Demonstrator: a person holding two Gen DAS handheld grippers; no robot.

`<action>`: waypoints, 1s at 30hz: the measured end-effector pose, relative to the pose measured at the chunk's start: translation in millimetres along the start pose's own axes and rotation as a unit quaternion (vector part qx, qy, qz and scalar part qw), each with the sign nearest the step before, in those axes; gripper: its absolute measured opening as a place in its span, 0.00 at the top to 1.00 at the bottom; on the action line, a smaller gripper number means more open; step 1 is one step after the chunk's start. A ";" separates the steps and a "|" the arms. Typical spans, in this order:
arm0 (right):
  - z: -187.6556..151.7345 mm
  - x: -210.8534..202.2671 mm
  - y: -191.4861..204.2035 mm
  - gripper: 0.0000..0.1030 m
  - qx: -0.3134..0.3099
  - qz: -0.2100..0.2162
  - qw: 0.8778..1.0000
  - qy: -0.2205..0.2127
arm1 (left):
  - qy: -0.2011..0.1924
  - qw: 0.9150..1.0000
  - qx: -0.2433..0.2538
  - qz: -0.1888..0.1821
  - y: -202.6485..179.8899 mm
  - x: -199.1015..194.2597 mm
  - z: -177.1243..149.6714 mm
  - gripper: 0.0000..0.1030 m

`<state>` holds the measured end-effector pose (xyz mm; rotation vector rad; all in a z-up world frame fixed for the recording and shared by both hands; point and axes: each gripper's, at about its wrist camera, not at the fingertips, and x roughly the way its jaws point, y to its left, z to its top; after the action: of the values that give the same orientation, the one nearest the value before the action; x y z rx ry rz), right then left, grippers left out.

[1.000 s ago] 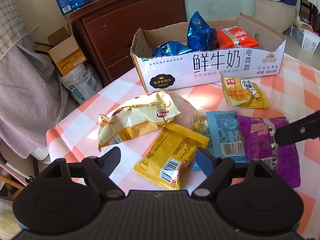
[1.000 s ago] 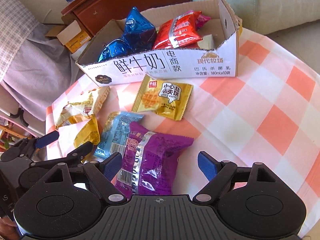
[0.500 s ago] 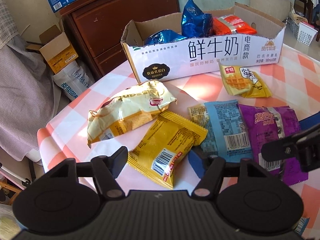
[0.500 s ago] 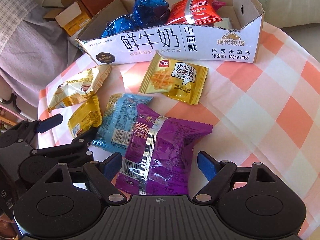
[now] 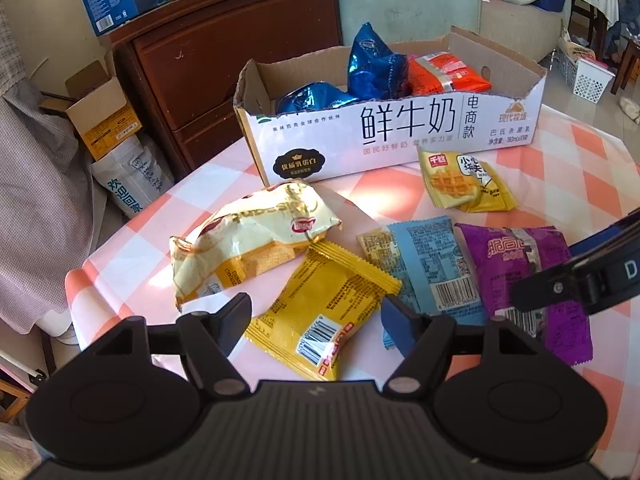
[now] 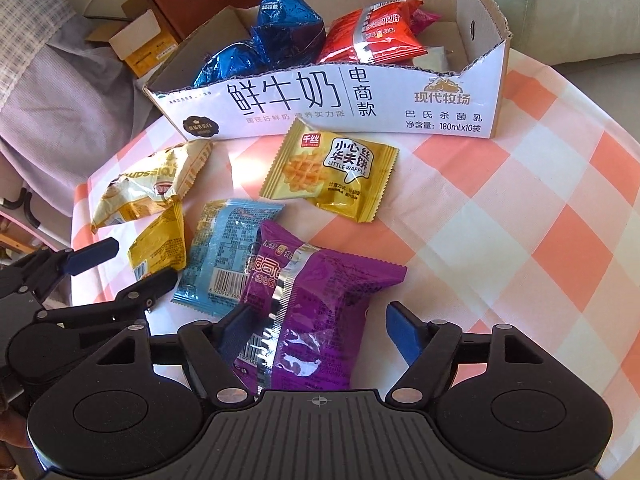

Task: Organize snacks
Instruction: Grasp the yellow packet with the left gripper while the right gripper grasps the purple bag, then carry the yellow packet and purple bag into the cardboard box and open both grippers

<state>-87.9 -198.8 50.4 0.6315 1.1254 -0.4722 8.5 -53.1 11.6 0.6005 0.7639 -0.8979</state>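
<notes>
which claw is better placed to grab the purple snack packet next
Right. The open right claw already straddles the crinkled purple foil snack packet; the open left claw straddles the flat yellow plastic packet instead.

Home living rm; wood dresser (image 5: pixel 240 52), sofa (image 5: pixel 520 24), checked tablecloth (image 5: pixel 580 168)

Glossy, crinkled plastic film wraps the purple snack pack (image 6: pixel 316 300) and the blue foil bags (image 6: pixel 280 36); the milk carton box (image 6: pixel 360 100) is printed corrugated cardboard; the checked tablecloth (image 6: pixel 520 200) looks smooth; the dresser (image 5: pixel 224 68) is dark wood
</notes>
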 end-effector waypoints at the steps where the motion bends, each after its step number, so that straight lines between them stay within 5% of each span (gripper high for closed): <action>1: -0.3 1.6 1.1 0.26 0.001 0.001 1.000 0.004 | -0.003 1.000 0.005 -0.001 -1.3 1.0 1.3 0.28; 6: -3.5 8.5 8.9 0.26 -0.021 -0.005 1.000 0.011 | -0.006 1.000 0.019 -0.002 -8.9 10.4 3.6 0.26; 11: -6.8 7.4 11.7 0.30 -0.043 -0.006 0.999 -0.001 | 0.001 0.999 -0.006 -0.043 -6.6 8.6 4.0 0.52; 18: -1.7 -5.4 2.9 0.55 -0.056 0.002 0.998 -0.026 | 0.017 0.998 -0.009 -0.056 -9.3 -3.8 -7.4 0.56; 25: 0.1 -5.5 -5.7 0.49 -0.035 0.017 0.999 -0.013 | 0.028 0.999 -0.001 -0.036 -13.8 -2.6 -11.2 0.51; 30: -2.4 -0.6 -4.4 0.35 -0.021 0.022 1.000 0.003 | 0.031 0.999 -0.006 -0.026 -17.3 2.7 -11.1 0.50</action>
<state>-92.6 -200.4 49.3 0.6200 1.1221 -0.4083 -8.8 -54.8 0.4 0.6029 0.8442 -0.9256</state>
